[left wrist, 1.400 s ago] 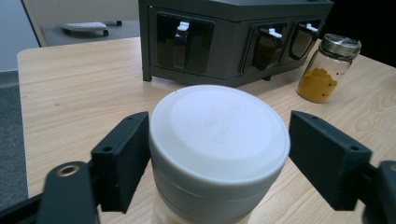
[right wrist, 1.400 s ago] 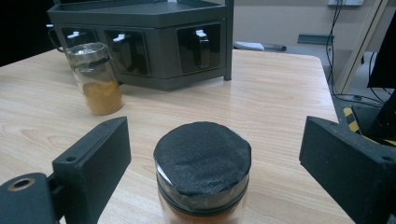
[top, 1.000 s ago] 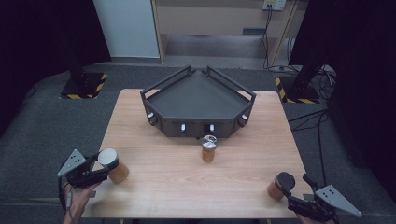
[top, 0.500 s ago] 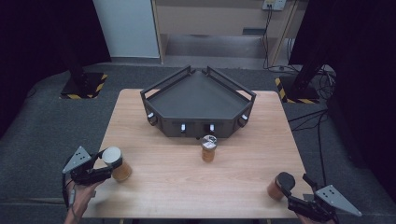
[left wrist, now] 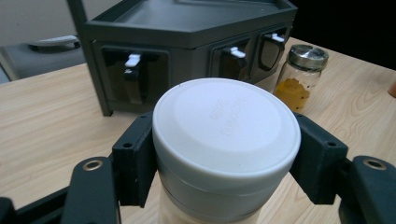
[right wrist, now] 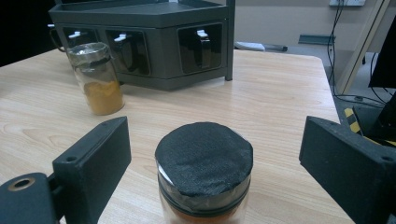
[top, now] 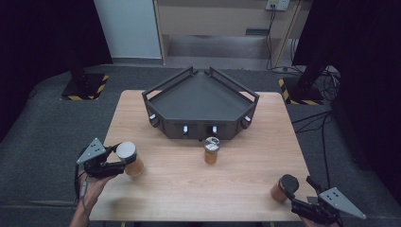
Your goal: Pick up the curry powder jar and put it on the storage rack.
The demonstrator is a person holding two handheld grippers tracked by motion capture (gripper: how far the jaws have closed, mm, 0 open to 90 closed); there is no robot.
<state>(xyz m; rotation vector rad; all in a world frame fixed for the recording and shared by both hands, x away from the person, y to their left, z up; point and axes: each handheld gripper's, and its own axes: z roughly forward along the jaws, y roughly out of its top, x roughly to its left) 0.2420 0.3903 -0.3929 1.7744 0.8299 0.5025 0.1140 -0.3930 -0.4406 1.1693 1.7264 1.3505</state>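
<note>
White-lidded jar (left wrist: pixel 226 140) upright between left gripper (left wrist: pixel 227 161) fingers

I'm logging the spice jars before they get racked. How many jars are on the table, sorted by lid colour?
White plastic lid: 1, the jar clamped in the left tongs.
Black lid: 1, the jar between the open right tongs.
Silver metal lid: 1, the glass jar of yellow powder by the dark grey angular rack.
Total: 3 jars.
</note>
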